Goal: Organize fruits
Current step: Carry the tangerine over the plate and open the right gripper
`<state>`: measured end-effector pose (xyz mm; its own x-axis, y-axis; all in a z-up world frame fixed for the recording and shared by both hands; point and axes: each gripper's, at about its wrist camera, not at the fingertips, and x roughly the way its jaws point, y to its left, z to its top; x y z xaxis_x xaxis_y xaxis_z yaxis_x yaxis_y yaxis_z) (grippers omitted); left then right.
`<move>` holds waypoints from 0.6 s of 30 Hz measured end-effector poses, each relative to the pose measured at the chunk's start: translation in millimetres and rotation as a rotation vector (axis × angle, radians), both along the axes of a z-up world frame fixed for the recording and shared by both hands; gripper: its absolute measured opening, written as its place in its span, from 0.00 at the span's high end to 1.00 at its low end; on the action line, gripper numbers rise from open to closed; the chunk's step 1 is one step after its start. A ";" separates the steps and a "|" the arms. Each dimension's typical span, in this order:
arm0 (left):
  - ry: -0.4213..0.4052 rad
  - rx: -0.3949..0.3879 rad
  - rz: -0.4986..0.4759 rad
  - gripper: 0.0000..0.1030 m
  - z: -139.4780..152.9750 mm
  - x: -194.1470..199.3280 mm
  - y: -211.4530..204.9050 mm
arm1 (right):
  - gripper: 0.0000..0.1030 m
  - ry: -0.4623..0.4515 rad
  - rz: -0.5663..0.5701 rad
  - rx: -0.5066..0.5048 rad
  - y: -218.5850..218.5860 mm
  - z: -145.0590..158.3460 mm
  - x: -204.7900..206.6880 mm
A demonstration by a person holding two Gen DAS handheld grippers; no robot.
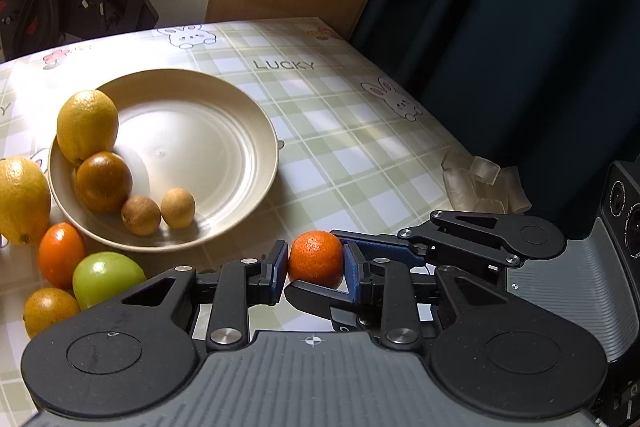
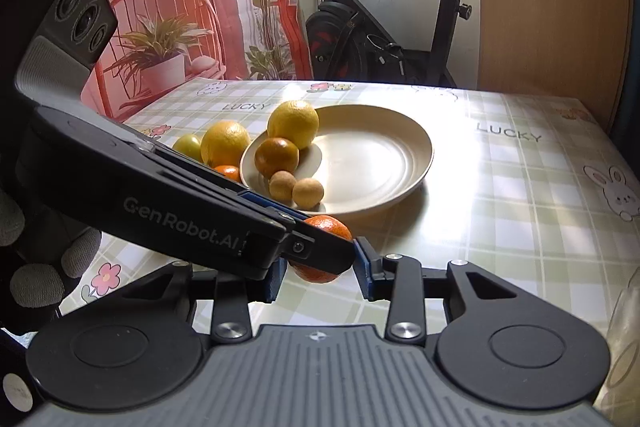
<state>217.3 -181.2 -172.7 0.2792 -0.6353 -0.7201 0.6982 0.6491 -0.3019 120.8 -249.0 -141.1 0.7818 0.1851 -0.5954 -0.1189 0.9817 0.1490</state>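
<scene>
Two grippers meet at one small orange [image 1: 316, 259], low centre of both views.

My left gripper [image 1: 316, 267] clamps the orange between its blue pads; my right gripper [image 2: 322, 273] sits spread around it, its pads just beside the fruit. The plate [image 1: 256, 115] with four fruits lies upper left.

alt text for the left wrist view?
The left hand-held gripper clamps a small orange just above the checked tablecloth. Behind it, a beige plate holds four fruits; more lie beside it.
</scene>
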 end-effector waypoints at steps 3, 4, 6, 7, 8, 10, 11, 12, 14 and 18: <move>-0.035 -0.016 0.020 0.69 15.5 11.1 -1.0 | 0.63 -0.037 0.015 -0.018 -1.0 12.5 14.1; -0.041 -0.020 0.026 0.69 18.5 14.9 -1.1 | 0.63 -0.047 0.017 -0.020 -2.0 15.6 19.6; -0.054 -0.033 0.041 0.69 26.5 26.9 -2.1 | 0.63 -0.063 0.014 -0.022 -4.7 19.3 30.3; -0.058 -0.036 0.044 0.69 28.4 32.7 -3.8 | 0.63 -0.068 0.011 -0.023 -6.1 20.0 35.9; -0.060 -0.038 0.048 0.69 29.7 38.3 -5.8 | 0.63 -0.071 0.007 -0.023 -7.3 20.1 40.8; -0.057 -0.039 0.060 0.69 30.5 51.4 -11.7 | 0.63 -0.071 -0.004 -0.018 -11.8 17.6 54.1; -0.051 -0.036 0.067 0.69 29.0 58.2 -15.1 | 0.63 -0.066 -0.012 -0.014 -14.1 15.7 60.9; -0.046 -0.030 0.073 0.69 26.9 64.2 -19.4 | 0.63 -0.057 -0.021 -0.013 -17.1 12.1 68.9; -0.037 -0.015 0.082 0.69 20.5 76.0 -27.1 | 0.63 -0.043 -0.032 -0.016 -20.1 5.7 80.6; -0.025 0.023 0.090 0.69 6.6 96.0 -40.2 | 0.63 0.000 -0.054 -0.011 -29.5 -10.5 104.7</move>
